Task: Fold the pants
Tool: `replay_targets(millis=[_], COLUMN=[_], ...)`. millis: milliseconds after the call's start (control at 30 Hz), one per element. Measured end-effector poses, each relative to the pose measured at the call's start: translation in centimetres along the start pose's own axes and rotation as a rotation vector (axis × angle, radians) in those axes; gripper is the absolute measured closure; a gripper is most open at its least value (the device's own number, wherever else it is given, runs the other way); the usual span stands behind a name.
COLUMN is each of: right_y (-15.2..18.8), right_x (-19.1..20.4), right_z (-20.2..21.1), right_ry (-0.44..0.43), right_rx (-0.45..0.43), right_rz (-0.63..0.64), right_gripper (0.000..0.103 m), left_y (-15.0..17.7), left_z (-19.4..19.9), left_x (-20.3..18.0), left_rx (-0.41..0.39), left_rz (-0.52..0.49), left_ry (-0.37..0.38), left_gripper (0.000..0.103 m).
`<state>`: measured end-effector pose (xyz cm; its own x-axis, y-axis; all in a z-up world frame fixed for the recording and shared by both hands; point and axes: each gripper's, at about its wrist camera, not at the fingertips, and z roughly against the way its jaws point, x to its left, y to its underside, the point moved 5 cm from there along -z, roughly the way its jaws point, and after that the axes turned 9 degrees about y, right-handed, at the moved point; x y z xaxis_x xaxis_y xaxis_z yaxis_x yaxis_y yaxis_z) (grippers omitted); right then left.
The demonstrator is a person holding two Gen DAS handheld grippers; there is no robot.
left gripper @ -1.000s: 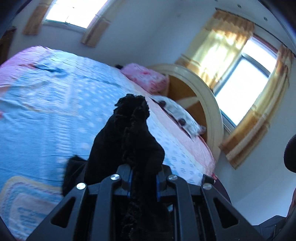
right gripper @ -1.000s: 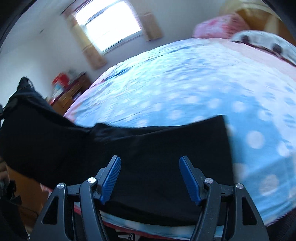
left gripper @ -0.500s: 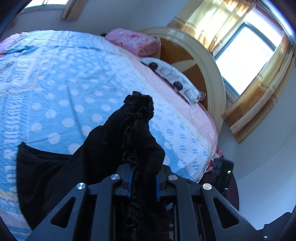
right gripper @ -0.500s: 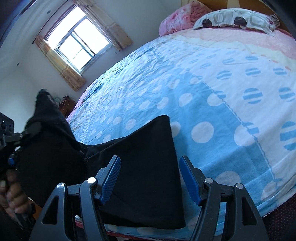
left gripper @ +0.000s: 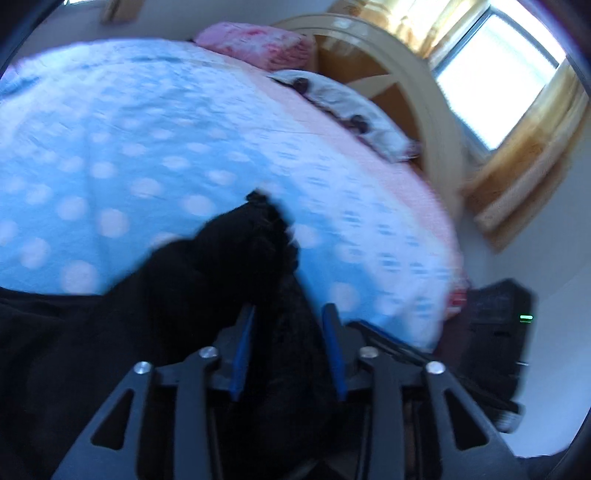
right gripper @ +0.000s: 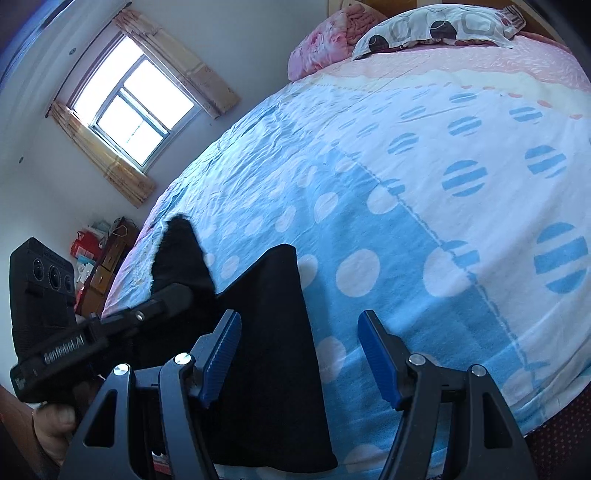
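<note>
Black pants (right gripper: 266,350) lie folded along the near edge of the blue dotted bed (right gripper: 406,184). In the left wrist view a bunched end of the pants (left gripper: 251,236) rises between the blue pads of my left gripper (left gripper: 288,314). Its jaws are opening, and the cloth hangs loose between them without being pressed. From the right wrist view, that left gripper (right gripper: 181,291) reaches in at the pants' left part, with a black peak of cloth above it. My right gripper (right gripper: 299,315) hovers open over the pants' right edge, with nothing between its pads.
A spotted pillow (right gripper: 436,26) and a pink pillow (right gripper: 321,51) lie at the head of the bed by a curved wooden headboard (left gripper: 417,92). A wooden dresser (right gripper: 107,258) with clutter stands under the window (right gripper: 133,110). A hand (right gripper: 55,424) holds the left gripper.
My left gripper came down toward the bed with the bunched cloth, and its pads have parted from it. The right gripper rolled and shifted slightly; its jaws stayed wide.
</note>
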<state>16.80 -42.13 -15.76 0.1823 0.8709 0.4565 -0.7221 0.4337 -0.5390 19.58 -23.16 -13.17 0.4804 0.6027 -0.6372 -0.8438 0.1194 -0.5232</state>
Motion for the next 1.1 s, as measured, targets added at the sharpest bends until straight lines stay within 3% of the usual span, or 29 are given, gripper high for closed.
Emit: replay_targets(millis=[33, 100, 200, 300, 433, 600, 667, 767, 800, 967, 1100], right_y=[0.0, -0.3, -0.7, -0.9, 0.8, 3.7, 4.4, 4.8, 4.8, 5.2, 5.0], right_x=[-0.2, -0.8, -1.2, 0.5, 6.0, 7.6, 7.1, 7.3, 7.6, 9.4, 7.5], right_z=[0.2, 0.8, 1.9, 3.2, 3.7, 3.5, 3.3, 2.6, 2.8, 5.3, 6.3], right_ry=[0.003, 0.019, 0.023, -0.005, -0.055, 0.012, 0.006, 0.013, 0.012, 0.056, 0.188], right_rx=[-0.011, -0.041, -0.091, -0.133, -0.103, -0.018, 0.013, 0.046, 0.039, -0.030, -0.017], right_rz=[-0.008, -0.026, -0.044, 0.011, 0.263, 0.451, 0.453, 0.485, 0.494, 0.619, 0.632], right_gripper=[0.036, 0.036, 0.036, 0.036, 0.036, 0.037, 0.044, 0.082, 0.087, 0.095, 0.096], left_y=[0.2, 0.4, 0.9, 2.1, 4.5, 7.4, 8.2, 8.4, 8.4, 8.5, 8.8], left_z=[0.2, 1.0, 3.7, 6.9, 10.9, 12.9, 12.6, 11.9, 12.0, 12.7, 12.8], left_x=[-0.6, -1.0, -1.5, -0.2, 3.3, 7.4, 8.0, 7.7, 7.4, 7.0, 8.4], left_rx=[0.003, -0.019, -0.077, -0.139, -0.224, -0.261, -0.250, -0.243, -0.243, -0.268, -0.284], left_rz=[0.010, -0.009, -0.081, -0.144, -0.139, -0.067, -0.060, -0.102, -0.121, -0.194, -0.207], left_ry=[0.055, 0.042, 0.023, -0.112, -0.304, -0.384, -0.382, -0.399, -0.408, -0.467, -0.546], left_gripper=[0.053, 0.033, 0.032, 0.024, 0.016, 0.016, 0.016, 0.016, 0.016, 0.010, 0.001])
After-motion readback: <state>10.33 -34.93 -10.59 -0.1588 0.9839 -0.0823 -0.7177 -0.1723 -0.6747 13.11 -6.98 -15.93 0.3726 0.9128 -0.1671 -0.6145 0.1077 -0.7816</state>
